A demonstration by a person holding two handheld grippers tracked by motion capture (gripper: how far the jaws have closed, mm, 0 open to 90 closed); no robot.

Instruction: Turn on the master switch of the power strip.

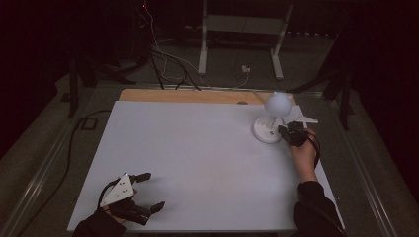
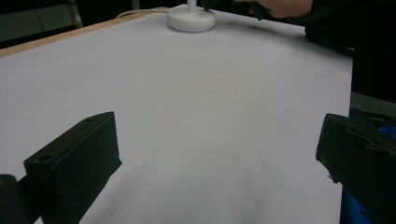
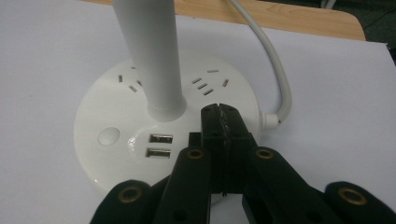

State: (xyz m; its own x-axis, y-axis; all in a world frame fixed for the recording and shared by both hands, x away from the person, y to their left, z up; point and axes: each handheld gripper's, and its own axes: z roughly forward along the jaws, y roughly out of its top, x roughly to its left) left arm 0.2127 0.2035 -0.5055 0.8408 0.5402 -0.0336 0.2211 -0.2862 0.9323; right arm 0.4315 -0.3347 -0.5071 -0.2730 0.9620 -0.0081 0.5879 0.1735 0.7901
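A white desk lamp with a round globe head (image 1: 277,103) stands on a round white base (image 1: 267,132) at the table's far right. The base (image 3: 116,140) carries wall sockets, two USB ports (image 3: 160,145) and a round button (image 3: 108,136); its white stem (image 3: 152,56) rises from the middle. My right gripper (image 1: 285,131) is shut, jaws pressed together with nothing between them, tips (image 3: 219,111) resting over the base just right of the stem. My left gripper (image 1: 148,191) lies near the front left corner, open, its jaws wide apart over bare white table (image 2: 210,116).
A white power cord (image 3: 275,70) leaves the lamp base toward the far edge. The white sheet covers a wooden tabletop (image 1: 188,96) whose far strip shows. Beyond the table are cables on the floor and a white metal stand (image 1: 242,29). The base (image 2: 191,19) is also in the left gripper view.
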